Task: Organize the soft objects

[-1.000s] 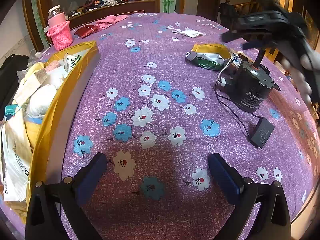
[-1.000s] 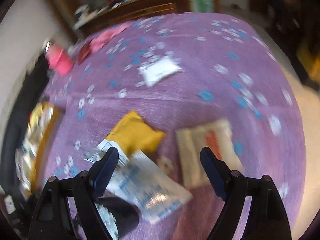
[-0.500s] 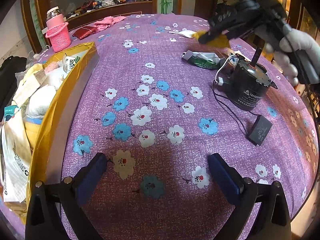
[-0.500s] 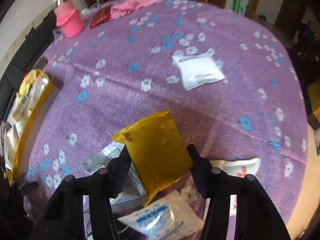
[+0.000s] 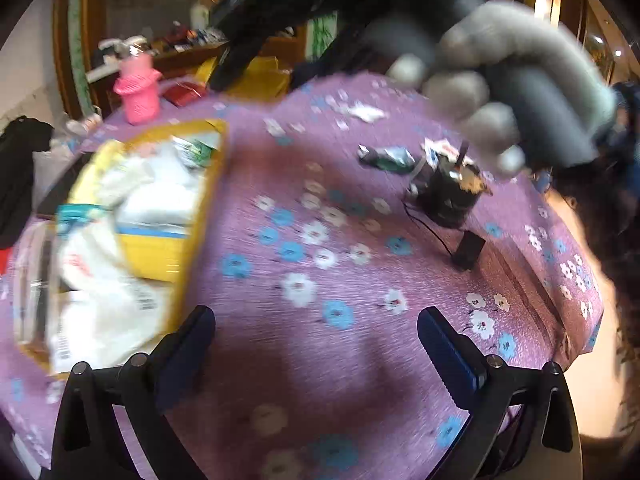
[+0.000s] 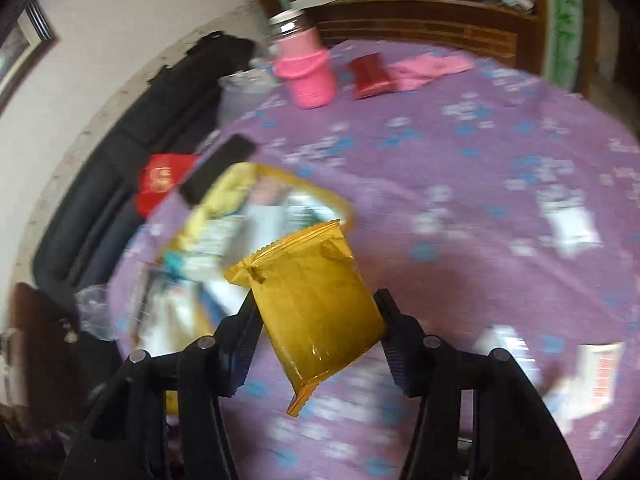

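My right gripper [image 6: 316, 312] is shut on a yellow soft packet [image 6: 312, 304] and holds it in the air above the purple flowered table, near the gold box [image 6: 340, 204] filled with packets. In the left wrist view the same gold box [image 5: 200, 216] lies at the left, and the right gripper with the gloved hand [image 5: 500, 92] passes overhead, the yellow packet [image 5: 260, 76] blurred at its tip. My left gripper [image 5: 316, 344] is open and empty above the tablecloth. A green-and-white packet [image 5: 388, 158] lies beside a black motor [image 5: 452, 196].
A pink bottle in a knit sleeve [image 6: 306, 72], a red pouch [image 6: 370, 76] and a pink cloth [image 6: 428, 70] stand at the far side. White packets [image 6: 572, 224] lie on the right of the table. A black adapter [image 5: 470, 248] is wired to the motor.
My right gripper has lifted the yellow packet and carried it left toward the gold box. My left gripper has swung, so the box now sits more in view; its jaws stay open.
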The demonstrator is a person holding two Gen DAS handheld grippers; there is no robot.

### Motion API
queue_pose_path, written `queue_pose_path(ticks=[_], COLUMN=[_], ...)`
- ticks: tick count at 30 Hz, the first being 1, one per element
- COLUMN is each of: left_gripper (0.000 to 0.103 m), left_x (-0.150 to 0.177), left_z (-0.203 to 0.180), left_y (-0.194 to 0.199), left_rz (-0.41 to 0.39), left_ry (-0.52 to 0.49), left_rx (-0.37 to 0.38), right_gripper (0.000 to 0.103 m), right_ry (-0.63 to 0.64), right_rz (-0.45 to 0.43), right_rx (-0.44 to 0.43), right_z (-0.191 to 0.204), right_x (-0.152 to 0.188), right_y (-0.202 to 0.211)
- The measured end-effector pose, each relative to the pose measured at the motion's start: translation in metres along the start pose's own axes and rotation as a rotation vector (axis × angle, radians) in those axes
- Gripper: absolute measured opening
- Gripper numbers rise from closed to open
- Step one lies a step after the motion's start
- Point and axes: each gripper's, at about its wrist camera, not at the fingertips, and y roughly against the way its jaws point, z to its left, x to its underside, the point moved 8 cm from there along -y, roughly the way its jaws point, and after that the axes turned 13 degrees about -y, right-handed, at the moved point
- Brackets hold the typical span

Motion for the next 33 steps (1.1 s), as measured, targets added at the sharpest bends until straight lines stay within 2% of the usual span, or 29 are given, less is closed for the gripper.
queue_pose_path(ticks=[2,6,11,15,19,23,27,28,33], left_gripper=[0.102,0.102,0.102,0.102,0.102,0.102,0.102,0.102,0.102], left_x=[0.003,0.011,0.017,0.019,0.017,0.011,0.009,0.01,0.015], left_z=[0.016,0.047,0.064,0.07,0.071,0.086,0.111,0.118,0.141], left_y=[0.011,0.023,0.026,0.03,0.038,0.049,0.06,0.062,0.068], left_rz=[-0.026,-0.054,-0.059,-0.07,-0.092,-0.119,-0.135,-0.13,-0.111], left_ry=[0.03,0.121,0.187,0.19,0.179,0.182,0.203,0.208,0.236], left_rx=[-0.019,-0.049,-0.055,-0.055,-0.075,-0.169,-0.321,-0.366,-0.47], right_gripper=[0.055,0.055,0.057,0.072,0.076,0.083,0.087,0.088,0.088], right_ry=[-0.02,-0.101,-0.164,-0.128,-0.086,-0.049,-0.042,-0.044,-0.046], right_rz=[0.028,0.048,0.05,-0.006,-0.093,-0.214,-0.299,-0.304,-0.259], right_rx=[-0.041,-0.048,0.04,0.085,0.092,0.117,0.173,0.182,0.186], right_z=[0.021,0.04,0.03,0.033,0.04,0.038,0.022,0.019,0.014], right_x=[0.002,-0.007,-0.016,-0.019,-0.015,0.002,0.031,0.037,0.077], right_y=[-0.02,-0.062,-0.098,-0.096,-0.062,-0.015,0.016,0.018,0.009])
